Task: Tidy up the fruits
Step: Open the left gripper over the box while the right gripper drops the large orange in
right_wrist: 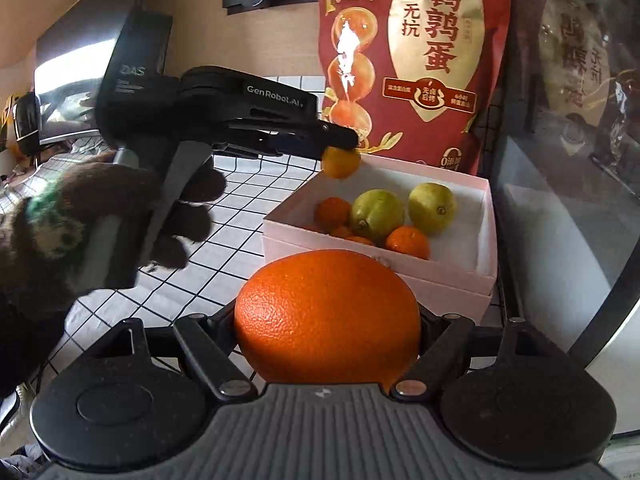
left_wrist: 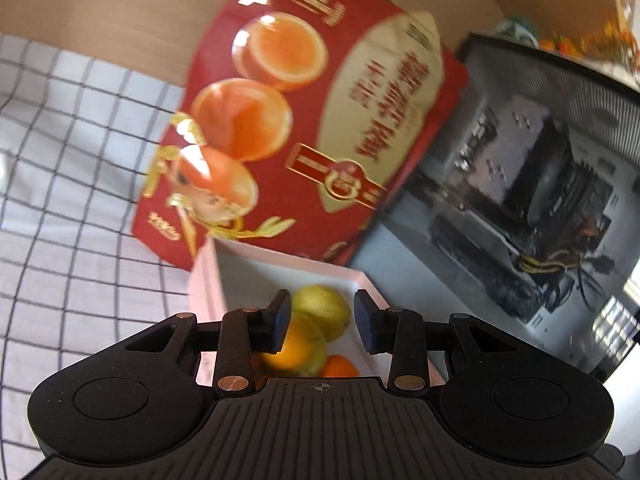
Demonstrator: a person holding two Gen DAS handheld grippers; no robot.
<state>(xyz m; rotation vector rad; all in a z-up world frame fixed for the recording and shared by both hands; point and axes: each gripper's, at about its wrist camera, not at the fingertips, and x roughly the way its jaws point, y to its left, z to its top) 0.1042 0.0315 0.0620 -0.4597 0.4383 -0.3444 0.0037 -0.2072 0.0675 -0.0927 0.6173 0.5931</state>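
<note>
The right claw (right_wrist: 328,314) is clenched on a big orange (right_wrist: 324,300), one finger pressing each flank at the widest part; that is the sound place to hold it; the fruit looks firm and fairly heavy for its kind; its pebbled rind should give the pads purchase, though a round body can roll out if the squeeze slackens; I would keep the hold across the middle and not near either end.

The orange hangs just short of the pink box (right_wrist: 486,216), which sits on the desk (right_wrist: 248,184) under a checked cloth.

Over the box's far left corner is the left claw (left_wrist: 323,320), carried by a gloved hand (right_wrist: 100,208); a small mandarin (right_wrist: 340,163) sits against its tip in the right wrist view; yet the claw's own camera shows the fingers half apart with no fruit plainly pinched, so I cannot tell whether it grips or has let go; a mandarin is light, loose-skinned and soft, so it wants only a gentle pinch at the sides.

Counted: one big orange in the right claw; one mandarin at the left claw; in the box two yellow-green pears (right_wrist: 376,214), smooth and easily bruised, and two mandarins in full sight, with one or two more half hidden behind the near wall; one red pouch (right_wrist: 416,60) stands upright behind the box.
</note>
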